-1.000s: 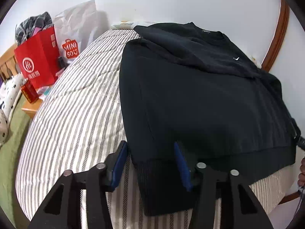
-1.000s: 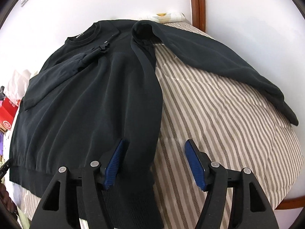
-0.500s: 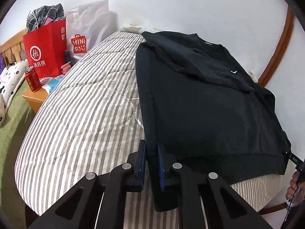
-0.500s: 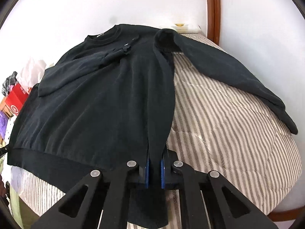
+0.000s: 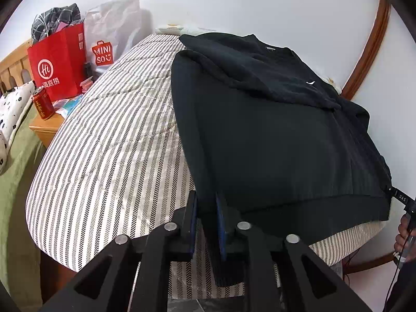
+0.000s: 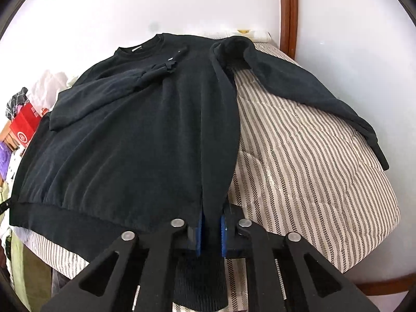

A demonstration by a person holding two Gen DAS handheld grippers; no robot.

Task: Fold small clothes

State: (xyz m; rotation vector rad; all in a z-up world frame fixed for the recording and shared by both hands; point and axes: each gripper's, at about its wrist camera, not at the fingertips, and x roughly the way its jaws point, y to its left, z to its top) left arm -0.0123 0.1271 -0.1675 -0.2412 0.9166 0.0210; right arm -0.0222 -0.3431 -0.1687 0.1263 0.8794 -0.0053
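Note:
A black sweatshirt (image 5: 273, 143) lies front up on the striped bed (image 5: 109, 156). My left gripper (image 5: 206, 208) pinches its bottom hem corner on the left side; the jaws are opening slightly, with the fabric still pressed between the blue pads. In the right wrist view the sweatshirt (image 6: 135, 143) has one sleeve (image 6: 111, 91) folded over the chest and the other sleeve (image 6: 312, 88) spread out on the bed (image 6: 299, 182). My right gripper (image 6: 211, 223) holds the opposite hem corner; its jaws are also opening, with cloth between the pads.
A red paper bag (image 5: 59, 62), a white shopping bag (image 5: 109, 39) and a red can (image 5: 43, 104) stand on a wooden nightstand (image 5: 49, 130) left of the bed. A white wall and a wooden frame (image 5: 369, 52) lie behind. A hand (image 5: 405, 231) shows at the right edge.
Both grippers went from open around the hem corners to shut on them. The hem corners have since lifted a little off the bed and both cameras have drawn back.

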